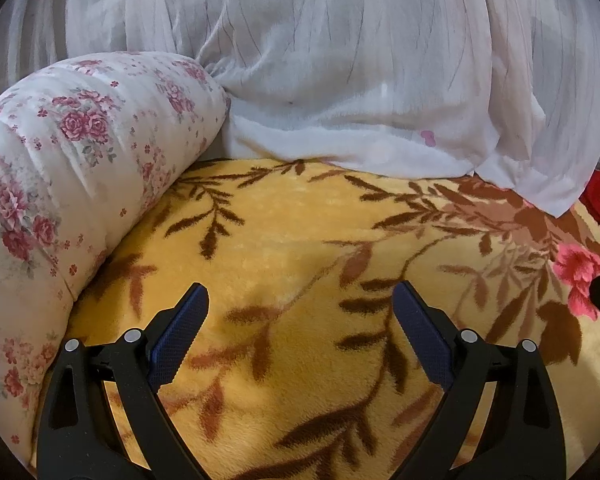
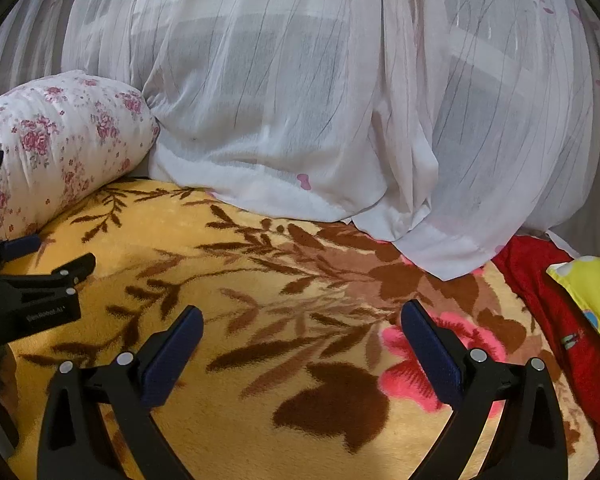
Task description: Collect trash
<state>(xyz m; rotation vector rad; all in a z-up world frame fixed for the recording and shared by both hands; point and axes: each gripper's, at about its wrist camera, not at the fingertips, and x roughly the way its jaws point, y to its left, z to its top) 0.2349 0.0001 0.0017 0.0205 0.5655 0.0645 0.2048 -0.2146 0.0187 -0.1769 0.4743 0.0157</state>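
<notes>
Trash: can't spot any on yellow blanket (image 1: 300, 220). Left gripper (image 1: 300, 300) and right gripper (image 2: 302, 318) both released, empty, over blanket; floral pillow (image 1: 80, 140) left.

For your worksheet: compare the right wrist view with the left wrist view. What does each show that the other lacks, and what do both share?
Only the right wrist view shows the left gripper from the side, open, and a yellow printed item on the red cloth.

Only the left wrist view shows nothing distinct of its own.

Both share the yellow leaf-patterned blanket, floral pillow, sheer white curtain, and open, empty grippers; the right gripper hovers over the blanket.
</notes>
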